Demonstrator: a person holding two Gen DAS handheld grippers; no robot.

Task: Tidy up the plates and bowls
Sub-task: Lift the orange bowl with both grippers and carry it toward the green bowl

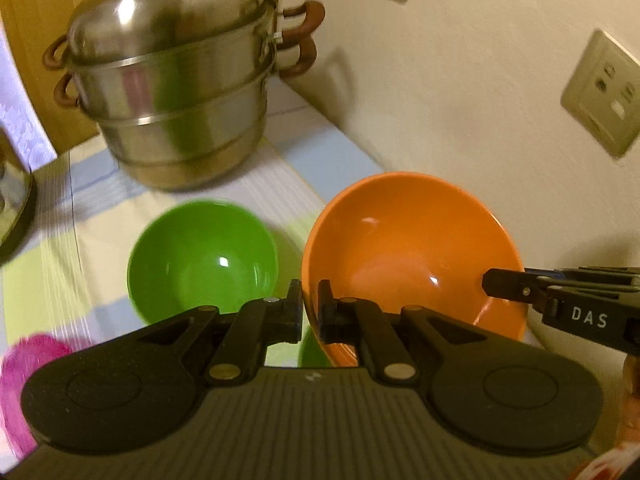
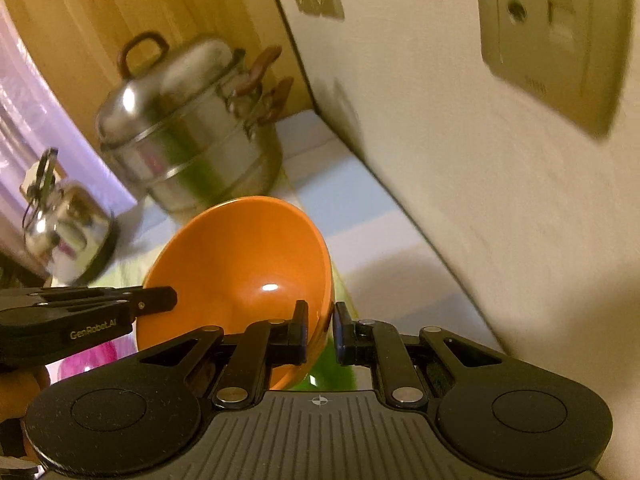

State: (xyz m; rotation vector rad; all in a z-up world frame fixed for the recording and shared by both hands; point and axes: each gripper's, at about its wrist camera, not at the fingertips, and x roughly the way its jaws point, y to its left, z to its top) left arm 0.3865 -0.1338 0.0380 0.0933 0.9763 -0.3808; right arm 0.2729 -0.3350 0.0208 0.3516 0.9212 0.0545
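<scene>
Both the left gripper and right gripper pinch opposite rims of the orange bowl, tilted; green bowl sits left of the fingers, steel steamer pot beyond.

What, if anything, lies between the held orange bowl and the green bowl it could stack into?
Nothing visible. The orange bowl, gripped at its rim by both the left gripper and the right gripper, hangs beside the green bowl, with only bare tablecloth between them.
</scene>
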